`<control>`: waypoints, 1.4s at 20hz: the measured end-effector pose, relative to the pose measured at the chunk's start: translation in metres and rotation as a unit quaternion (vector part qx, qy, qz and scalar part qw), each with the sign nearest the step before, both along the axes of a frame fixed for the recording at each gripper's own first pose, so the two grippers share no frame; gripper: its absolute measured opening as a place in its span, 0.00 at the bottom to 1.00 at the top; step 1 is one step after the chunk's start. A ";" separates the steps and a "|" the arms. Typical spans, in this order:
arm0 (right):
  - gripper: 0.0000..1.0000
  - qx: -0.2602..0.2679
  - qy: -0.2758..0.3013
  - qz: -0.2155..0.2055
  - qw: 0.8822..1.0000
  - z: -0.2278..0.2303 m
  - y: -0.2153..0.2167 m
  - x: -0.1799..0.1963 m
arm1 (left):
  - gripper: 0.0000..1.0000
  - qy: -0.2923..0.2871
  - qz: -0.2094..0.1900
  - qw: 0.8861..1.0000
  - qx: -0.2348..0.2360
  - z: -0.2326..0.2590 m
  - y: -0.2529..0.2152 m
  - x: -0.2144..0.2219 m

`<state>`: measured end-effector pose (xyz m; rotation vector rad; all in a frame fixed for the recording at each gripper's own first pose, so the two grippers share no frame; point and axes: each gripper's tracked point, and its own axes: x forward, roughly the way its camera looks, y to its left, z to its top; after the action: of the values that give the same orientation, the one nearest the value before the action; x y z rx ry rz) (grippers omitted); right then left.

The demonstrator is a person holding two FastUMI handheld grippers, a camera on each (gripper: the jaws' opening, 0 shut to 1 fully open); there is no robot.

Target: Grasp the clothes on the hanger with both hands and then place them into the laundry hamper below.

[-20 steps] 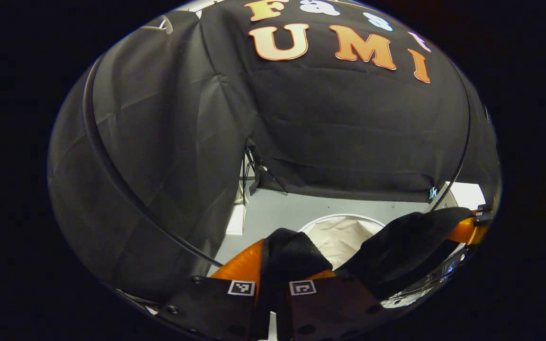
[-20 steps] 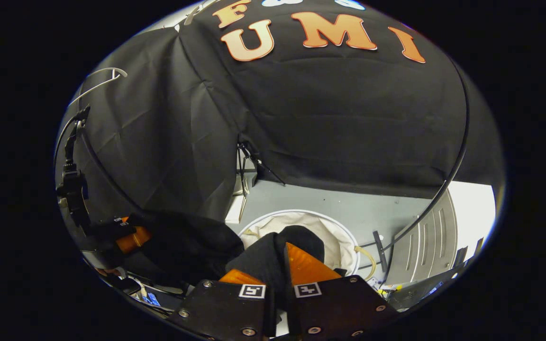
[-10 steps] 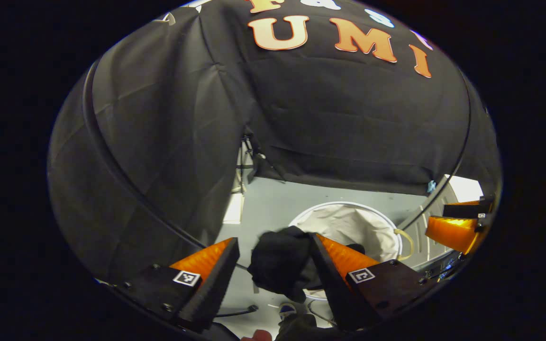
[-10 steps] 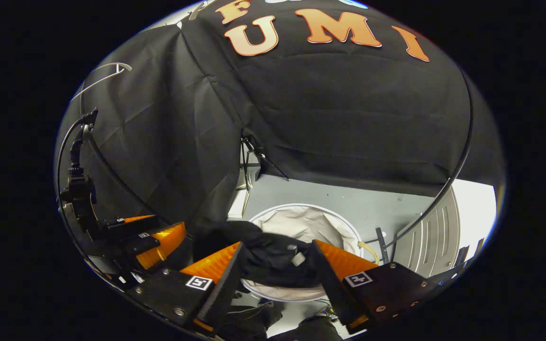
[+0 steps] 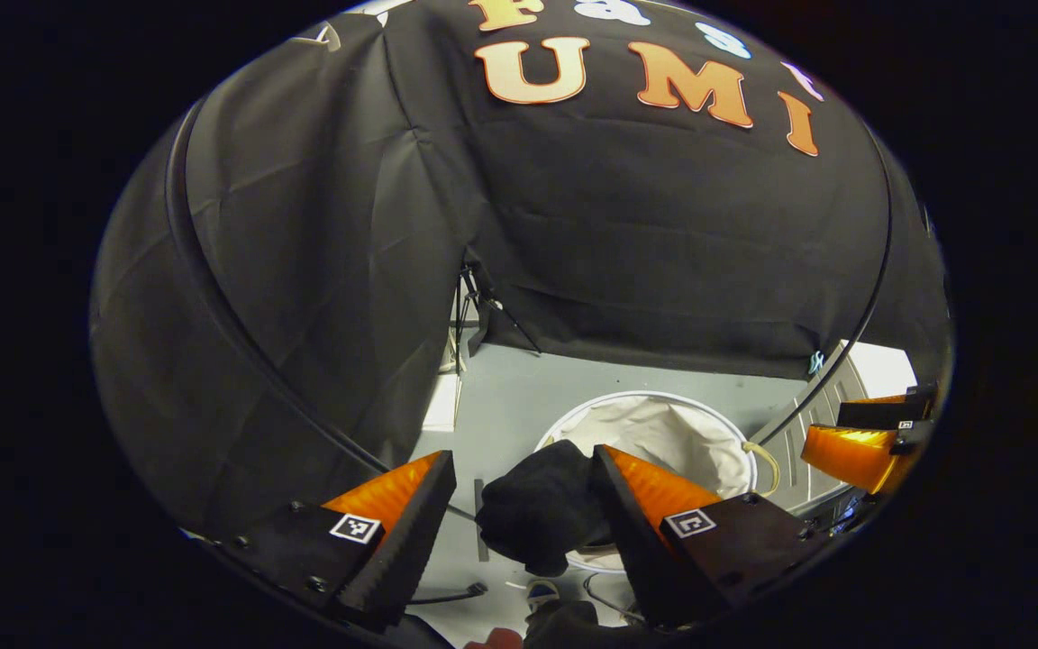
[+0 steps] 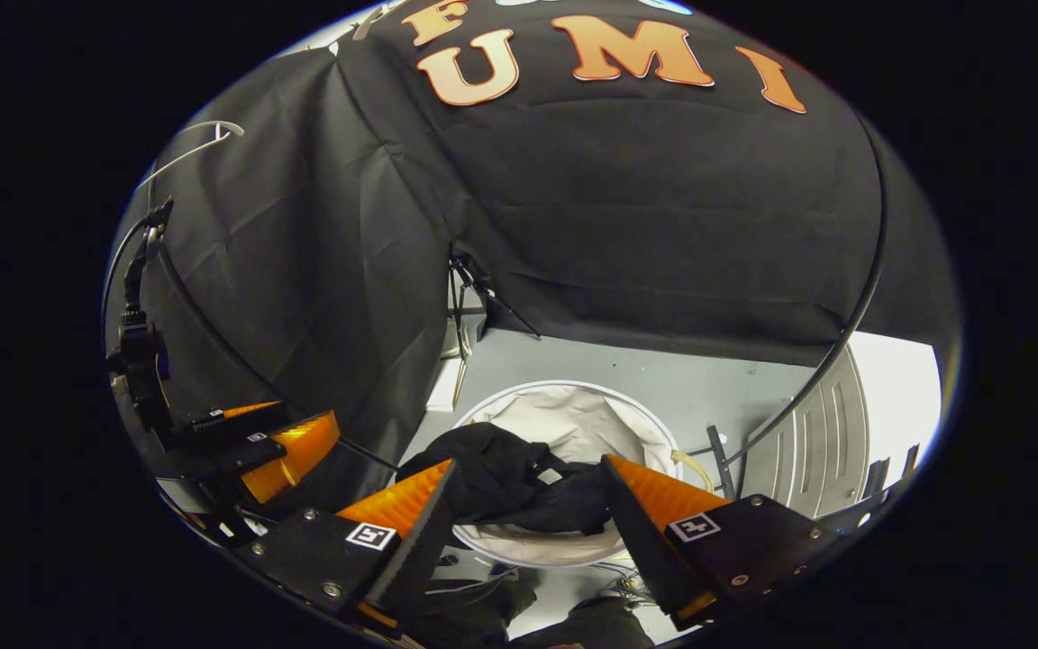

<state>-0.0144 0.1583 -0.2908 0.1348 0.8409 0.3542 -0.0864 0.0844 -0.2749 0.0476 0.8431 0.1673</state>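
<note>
Both claws are spread wide with nothing pinched between the fingers. The left claw (image 5: 519,505) has its two fingers well apart, and the black clothes (image 5: 541,514) sit in the gap, below and just ahead of it, not touched as far as I can tell. Same deal for the right claw (image 6: 528,518): splayed open, the dark bundle under it draped across the near rim of the laundry hamper (image 6: 564,397).

From the right gripper view the garment's long axis runs roughly side to side across that near edge, partly inside and partly hanging over the lip. The white liner behind it looks otherwise empty.

So the cloth lies straight down from both claws, with the right one looking a bit more centred over it. I'd guess the drop is basically done, maybe a nudge inward is left.
</note>
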 end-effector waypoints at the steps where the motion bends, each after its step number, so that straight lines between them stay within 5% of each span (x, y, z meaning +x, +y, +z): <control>1: 0.94 -0.002 -0.001 -0.001 1.000 0.000 -0.001 0.000 | 0.99 -0.004 0.001 1.000 -0.002 0.003 -0.002 0.000; 15: 0.94 0.021 -0.133 -0.044 0.990 0.121 -0.028 0.007 | 0.98 -0.174 0.000 0.985 -0.019 0.140 -0.020 0.046; 28: 0.94 0.009 -0.302 -0.096 0.948 0.269 -0.095 0.020 | 0.96 -0.278 -0.013 0.960 -0.031 0.235 -0.055 0.069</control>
<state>0.0058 0.0637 -0.0221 0.1143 0.2136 0.2005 -0.0172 0.0298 -0.0400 -0.0459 0.2856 0.1203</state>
